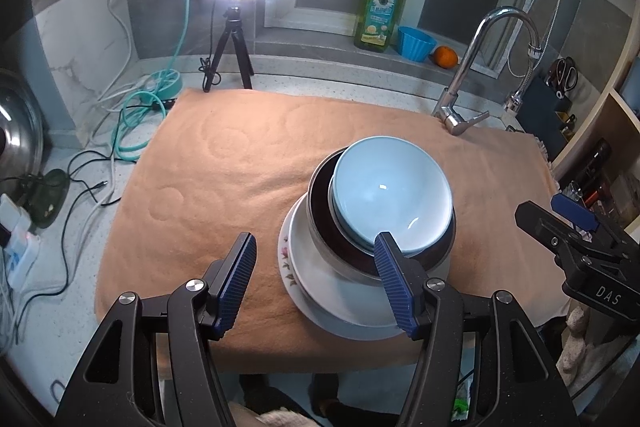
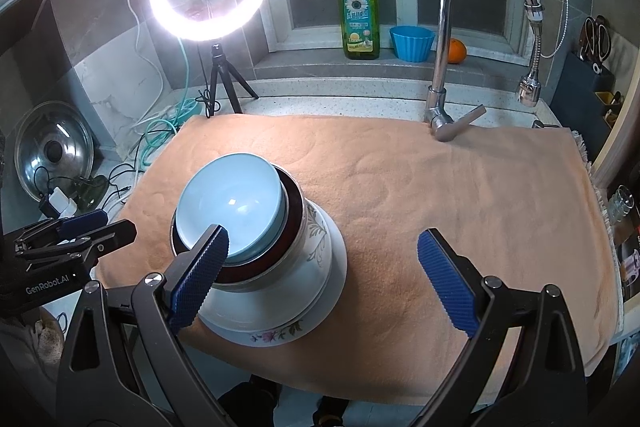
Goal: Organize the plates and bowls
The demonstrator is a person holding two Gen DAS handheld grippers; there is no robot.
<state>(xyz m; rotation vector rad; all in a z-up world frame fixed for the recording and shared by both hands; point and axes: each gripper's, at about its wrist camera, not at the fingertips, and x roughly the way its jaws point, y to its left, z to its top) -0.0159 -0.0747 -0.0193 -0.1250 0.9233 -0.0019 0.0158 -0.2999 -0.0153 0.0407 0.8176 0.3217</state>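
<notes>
Standing on the towel [image 1: 224,163], the stack [image 1: 372,227] is flanked by both empty, parted claws: left [image 1: 316,279], right [image 2: 320,279].

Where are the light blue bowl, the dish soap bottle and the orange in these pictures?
light blue bowl [image 1: 390,187]: left wrist view, inner wall.
dish soap bottle [image 2: 359,23]: right wrist view, front label.
orange [image 2: 457,51]: right wrist view, visible side beside the faucet.
</notes>
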